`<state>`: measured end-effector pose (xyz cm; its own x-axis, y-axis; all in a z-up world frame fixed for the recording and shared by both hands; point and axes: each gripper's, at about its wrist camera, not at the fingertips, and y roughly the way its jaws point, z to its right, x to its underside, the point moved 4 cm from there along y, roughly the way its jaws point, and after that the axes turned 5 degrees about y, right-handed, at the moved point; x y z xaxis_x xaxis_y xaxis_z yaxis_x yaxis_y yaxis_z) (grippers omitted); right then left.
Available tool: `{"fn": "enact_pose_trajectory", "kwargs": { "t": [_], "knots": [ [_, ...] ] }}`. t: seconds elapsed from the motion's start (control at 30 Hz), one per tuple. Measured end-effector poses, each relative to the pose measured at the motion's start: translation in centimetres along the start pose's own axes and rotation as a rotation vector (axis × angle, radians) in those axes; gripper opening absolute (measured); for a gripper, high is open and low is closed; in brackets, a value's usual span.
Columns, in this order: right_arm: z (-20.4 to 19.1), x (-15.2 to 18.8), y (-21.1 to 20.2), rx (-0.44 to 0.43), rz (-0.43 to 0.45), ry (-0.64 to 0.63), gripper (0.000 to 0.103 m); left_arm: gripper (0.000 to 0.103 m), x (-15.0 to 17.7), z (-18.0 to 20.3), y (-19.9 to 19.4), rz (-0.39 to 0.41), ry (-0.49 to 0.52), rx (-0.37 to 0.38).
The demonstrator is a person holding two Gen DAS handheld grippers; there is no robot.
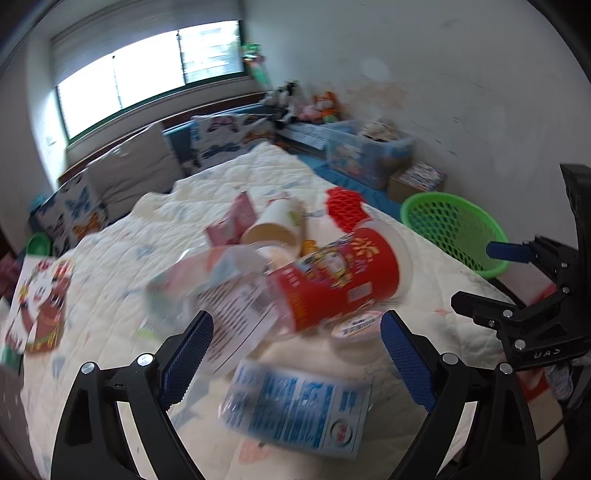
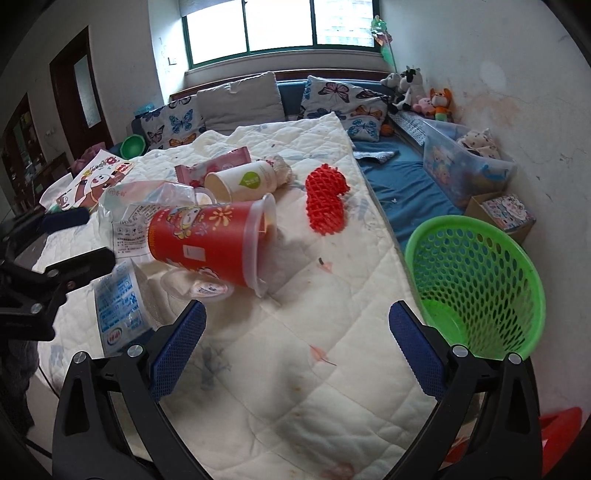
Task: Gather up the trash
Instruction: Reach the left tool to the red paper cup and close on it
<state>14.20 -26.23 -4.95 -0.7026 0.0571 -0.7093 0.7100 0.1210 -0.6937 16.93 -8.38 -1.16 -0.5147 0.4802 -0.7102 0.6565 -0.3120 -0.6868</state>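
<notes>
Red cup toppled on quilt, mouth toward green basket.

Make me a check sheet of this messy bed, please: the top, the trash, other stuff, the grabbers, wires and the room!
Surface: white quilt on the bed, lightly stained.
Job's things: red cup on its side; paper cup lying behind it; red foam net; blue-printed wrapper; clear plastic bag; pink packet. Green basket at the bed's right edge, apparently empty.
Clutter: picture sheet, butterfly pillows.
Grippers: left gripper open above the wrapper; right gripper open above bare quilt.
Cables: nothing seen clearly.
Surroundings: window, plush toys, storage bin.
</notes>
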Motion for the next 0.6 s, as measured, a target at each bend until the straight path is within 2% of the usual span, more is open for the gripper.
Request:
{"fn": "enact_pose_trajectory", "kwargs": {
  "t": [0.2, 0.4, 0.6],
  "knots": [
    [1.1, 0.0, -0.2, -0.004, -0.006, 0.000, 0.098, 0.089, -2.3, 1.8, 3.7, -0.048, 0.136, 0.120],
    [1.7, 0.1, 0.2, -0.023, -0.025, 0.007, 0.098, 0.089, -3.4, 2.8, 6.6, -0.101, 0.270, 0.186],
    [1.8, 0.3, 1.2, -0.035, -0.049, -0.001, 0.098, 0.089, -3.7, 3.2, 9.2, -0.163, 0.336, 0.232]
  ]
}}
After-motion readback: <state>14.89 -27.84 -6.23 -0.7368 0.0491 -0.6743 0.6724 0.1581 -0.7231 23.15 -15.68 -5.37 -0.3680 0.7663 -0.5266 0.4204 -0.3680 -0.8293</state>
